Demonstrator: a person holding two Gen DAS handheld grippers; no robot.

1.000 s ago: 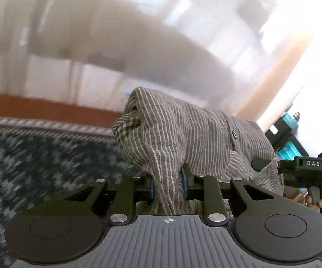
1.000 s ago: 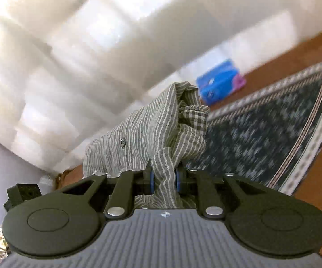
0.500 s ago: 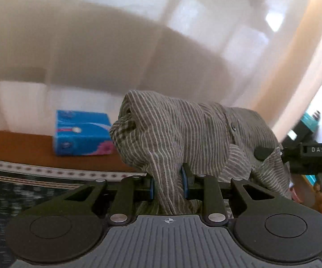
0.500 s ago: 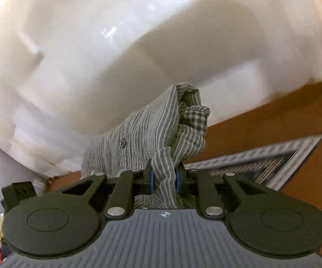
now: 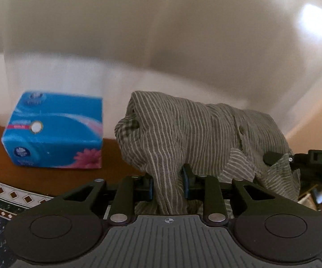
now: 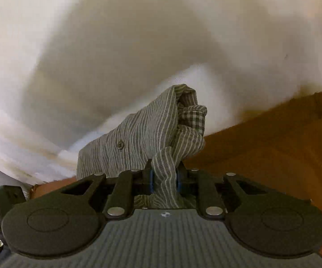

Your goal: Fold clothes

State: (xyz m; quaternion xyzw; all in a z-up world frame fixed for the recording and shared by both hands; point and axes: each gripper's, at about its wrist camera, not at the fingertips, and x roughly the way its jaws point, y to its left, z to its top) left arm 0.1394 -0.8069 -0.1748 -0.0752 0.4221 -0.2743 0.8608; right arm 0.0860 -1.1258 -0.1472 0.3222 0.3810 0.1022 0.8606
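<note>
Your left gripper (image 5: pixel 167 184) pinches a bunched fold of a grey shirt (image 5: pixel 196 131) between its blue-edged pads, though its jaws are easing apart at this moment with the cloth between them. Your right gripper (image 6: pixel 164 182) is clamped on another gathered fold of the same shirt (image 6: pixel 138 138). The shirt is thin, crinkled woven cloth with fine pale stripes, a small dark button on its placket, and a checked lining showing where the fabric rolls over. It hangs raised between the two tools, spanning from one to the other, draped in soft lumps above the floor. In the left view the right tool shows at the right edge, a black bar with pale lettering. Beyond the cloth lies a smooth orange-brown floor (image 6: pixel 272 147). A blue tissue pack (image 5: pixel 53 131) with a pink flower print, boxy and glossy, sits on it against a plain pale wall (image 5: pixel 161 33). A dark patterned rug (image 5: pixel 2 203) with a pale diamond border fills the lower left corner.
</note>
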